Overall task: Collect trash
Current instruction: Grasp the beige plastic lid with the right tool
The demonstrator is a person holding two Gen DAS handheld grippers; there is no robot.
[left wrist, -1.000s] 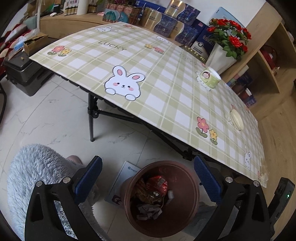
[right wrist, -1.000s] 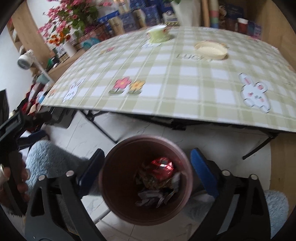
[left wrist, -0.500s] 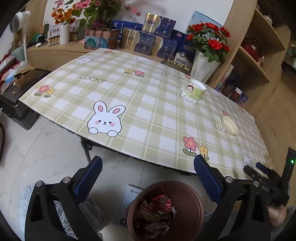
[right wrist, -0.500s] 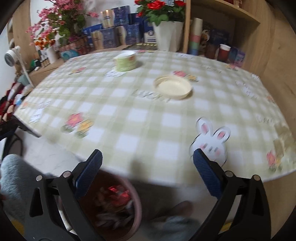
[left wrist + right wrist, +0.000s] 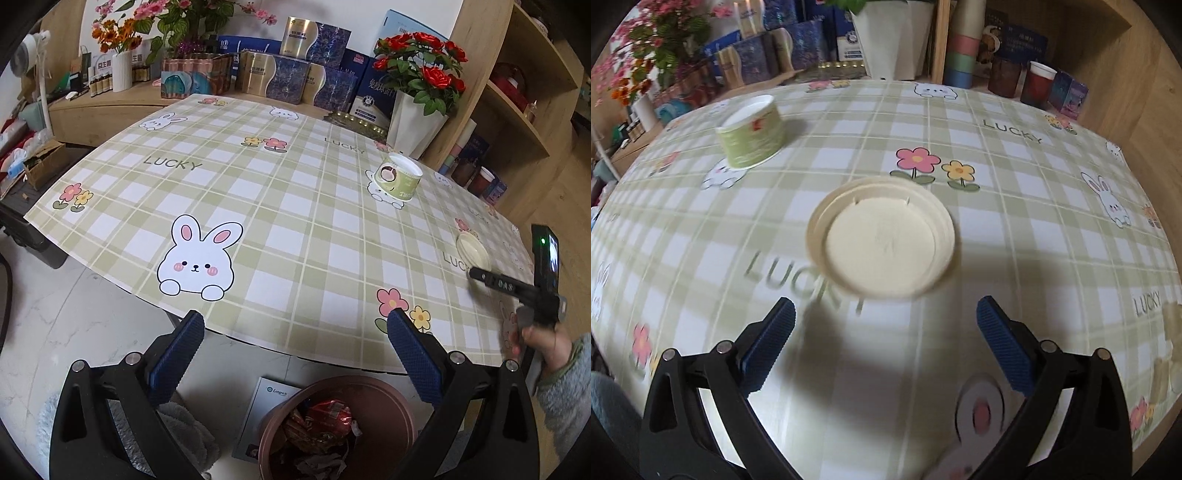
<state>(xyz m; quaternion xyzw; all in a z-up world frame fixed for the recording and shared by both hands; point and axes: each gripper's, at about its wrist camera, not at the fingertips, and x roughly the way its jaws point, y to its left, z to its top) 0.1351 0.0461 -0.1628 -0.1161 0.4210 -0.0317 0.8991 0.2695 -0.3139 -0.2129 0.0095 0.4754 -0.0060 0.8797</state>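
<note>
Here, going from the left, the left gripper (image 5: 295, 354) hangs wide open and empty off the near edge of the green-checked bunny tablecloth table (image 5: 258, 206), above the brown round plastic trash bin (image 5: 338, 424) already holding crumpled wrappers, seemingly waiting its turn. Further right, the green paper cup (image 5: 751, 129) stands apart at the back. The right gripper (image 5: 885, 345), jaws spread wide and gripping nothing, faces the cream round paper lid (image 5: 882, 236), probably to pinch its rim.

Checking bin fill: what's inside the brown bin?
The brown bin holds crumpled wrappers, one shiny red, with grey scraps in front. Anything beneath that top layer is hidden.
</note>
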